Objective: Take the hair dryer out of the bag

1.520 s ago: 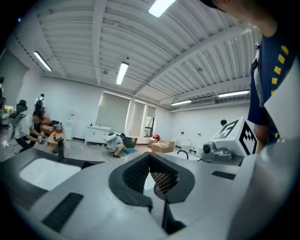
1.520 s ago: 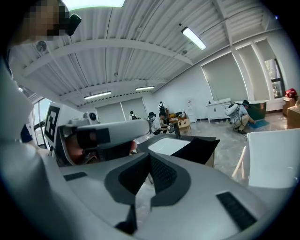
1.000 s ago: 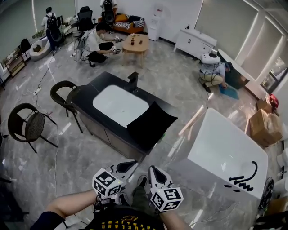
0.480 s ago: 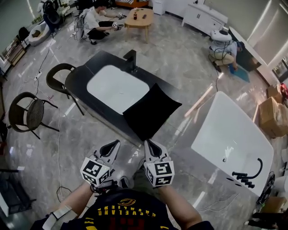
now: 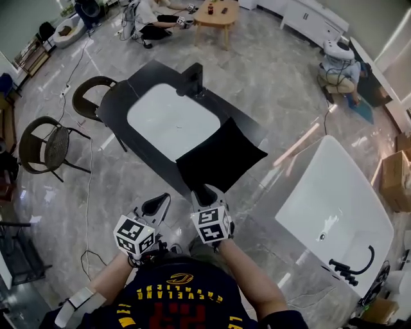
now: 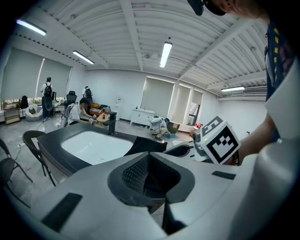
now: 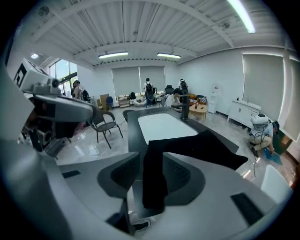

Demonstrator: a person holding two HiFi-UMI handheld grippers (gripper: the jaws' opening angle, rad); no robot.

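Observation:
A flat black bag lies on the near right end of a black counter, with one corner hanging over the front edge. No hair dryer shows. My right gripper is at that hanging corner. In the right gripper view its jaws are opening, and the bag's dark corner strip hangs between them without being pinched. My left gripper is a little left and short of the counter, shut with nothing in it. From there the bag lies just ahead.
A white basin with a black tap fills the counter's middle. Two dark chairs stand to the left, and a white bathtub to the right. People crouch at the far end of the room near a wooden table.
Both grippers have moved forward and down toward the counter. The right gripper, shut before, has opened its jaws and now stands at the bag's near corner.

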